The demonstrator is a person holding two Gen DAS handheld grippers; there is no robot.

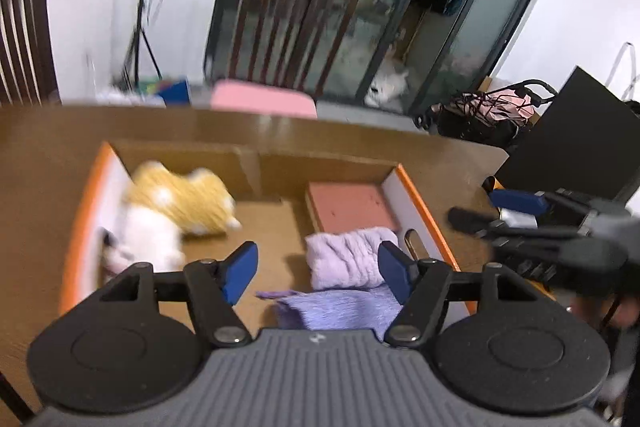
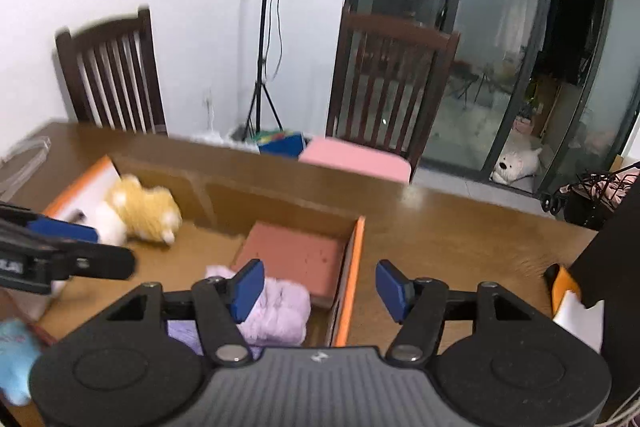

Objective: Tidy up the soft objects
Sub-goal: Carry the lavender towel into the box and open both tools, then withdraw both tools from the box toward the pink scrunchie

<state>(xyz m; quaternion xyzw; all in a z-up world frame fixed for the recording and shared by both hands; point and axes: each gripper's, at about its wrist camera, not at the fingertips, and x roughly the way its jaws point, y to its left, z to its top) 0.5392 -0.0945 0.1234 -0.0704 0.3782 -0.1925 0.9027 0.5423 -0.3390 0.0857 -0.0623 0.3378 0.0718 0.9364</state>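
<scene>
An orange-edged cardboard box (image 1: 420, 207) lies on the wooden table. In its left compartment lies a yellow and white plush toy (image 1: 176, 207). In its right compartment are a pink sponge block (image 1: 348, 205), a rolled lilac towel (image 1: 348, 255) and a purple cloth (image 1: 340, 311). My left gripper (image 1: 318, 273) is open and empty above the box's near side. My right gripper (image 2: 320, 287) is open and empty over the box's right wall (image 2: 350, 267). The plush (image 2: 140, 207), sponge (image 2: 296, 259) and lilac towel (image 2: 276, 311) show in the right wrist view. A light blue plush (image 2: 14, 359) lies at the bottom left.
Two dark wooden chairs (image 2: 116, 75) stand behind the table, one with a pink cushion (image 2: 356, 159). A black box (image 1: 576, 143) stands at the table's right. A tripod (image 2: 264, 27) stands by the wall. A glass sliding door (image 2: 480, 27) is behind.
</scene>
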